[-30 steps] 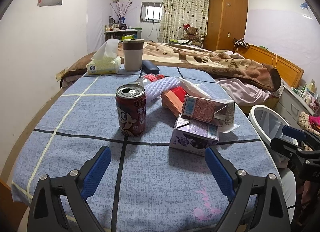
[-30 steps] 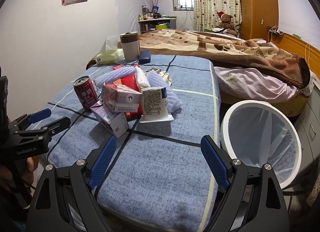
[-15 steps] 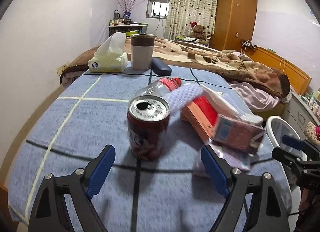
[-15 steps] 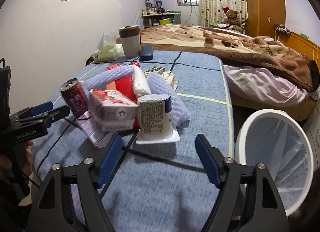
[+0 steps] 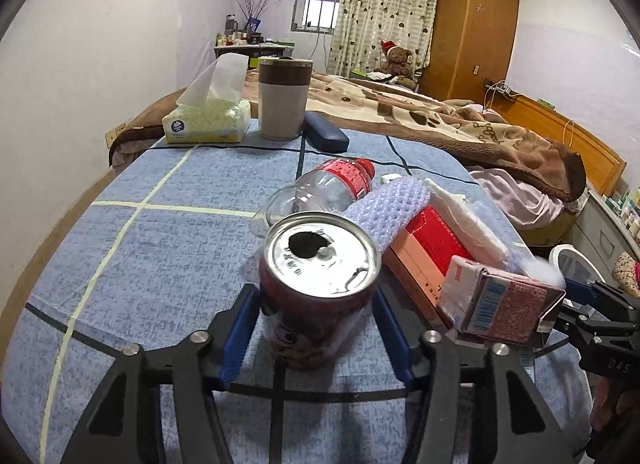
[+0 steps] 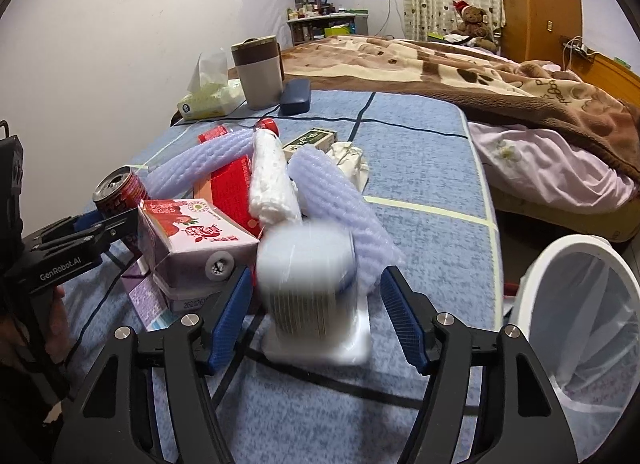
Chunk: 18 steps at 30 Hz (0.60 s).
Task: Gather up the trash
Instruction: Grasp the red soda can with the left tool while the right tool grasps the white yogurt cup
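Observation:
A pile of trash lies on the blue cloth [image 5: 168, 264]. A red drink can [image 5: 320, 284] stands upright between the blue pads of my left gripper [image 5: 316, 328], which is open around it with small gaps each side. An upside-down white cup [image 6: 308, 284] stands between the pads of my right gripper [image 6: 316, 316], also open, apart from it. A pink carton [image 6: 192, 240], a purple carton [image 6: 148, 296], a red box [image 6: 232, 188], foam nets [image 6: 332, 192] and a plastic bottle [image 5: 320, 192] lie in the pile.
A white bin with a clear liner [image 6: 580, 328] stands right of the table. A tissue box [image 5: 208, 124], a tumbler [image 5: 282, 98] and a dark case [image 5: 326, 136] sit at the far edge. A bed with a brown blanket [image 5: 460, 124] lies behind.
Both grippers have moved forward: the left now straddles the can, the right straddles the white cup. Both have narrowed but stay open.

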{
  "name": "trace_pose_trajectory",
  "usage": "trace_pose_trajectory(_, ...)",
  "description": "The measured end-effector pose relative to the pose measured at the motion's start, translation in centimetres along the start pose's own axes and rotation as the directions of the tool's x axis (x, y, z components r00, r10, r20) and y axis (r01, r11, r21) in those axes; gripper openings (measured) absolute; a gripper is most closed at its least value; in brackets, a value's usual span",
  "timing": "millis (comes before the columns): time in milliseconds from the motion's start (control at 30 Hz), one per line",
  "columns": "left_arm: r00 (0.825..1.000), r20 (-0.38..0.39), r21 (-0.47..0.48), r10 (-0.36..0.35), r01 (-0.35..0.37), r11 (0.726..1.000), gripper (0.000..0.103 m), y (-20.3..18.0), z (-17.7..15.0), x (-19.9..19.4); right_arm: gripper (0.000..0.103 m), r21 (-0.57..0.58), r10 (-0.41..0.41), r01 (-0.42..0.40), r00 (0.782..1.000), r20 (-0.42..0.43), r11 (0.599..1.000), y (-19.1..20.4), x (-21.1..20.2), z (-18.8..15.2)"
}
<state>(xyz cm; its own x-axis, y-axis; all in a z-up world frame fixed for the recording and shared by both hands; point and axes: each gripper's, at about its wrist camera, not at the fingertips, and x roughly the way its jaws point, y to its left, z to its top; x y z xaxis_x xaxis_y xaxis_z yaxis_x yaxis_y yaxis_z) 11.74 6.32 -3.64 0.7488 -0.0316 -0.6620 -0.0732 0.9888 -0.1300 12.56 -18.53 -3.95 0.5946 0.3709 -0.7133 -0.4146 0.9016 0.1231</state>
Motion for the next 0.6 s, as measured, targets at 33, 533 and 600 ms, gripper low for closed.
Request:
trace_pose_trajectory(33,1.000,0.000,-0.002,0.001,-0.001,1.000,0.055,0.0,0.0,0.1,0.067,-0.002,0.000,0.000,1.000,-0.002,1.000,0.1,0.2,0.1)
trace_pose_trajectory(533,0.999,0.038,0.019,0.015,-0.015,1.000,0.054,-0.4,0.2,-1.9,0.053,0.039,-0.019,0.018,0.999,0.040,0.999,-0.6,-2.1,0.0)
trace_pose_trajectory(600,0.999,0.051,0.022,0.017,-0.018,1.000,0.054,-0.7,0.4,-2.8,0.053,0.047,-0.024,0.022,0.998,0.051,0.999,-0.7,-2.7,-0.2)
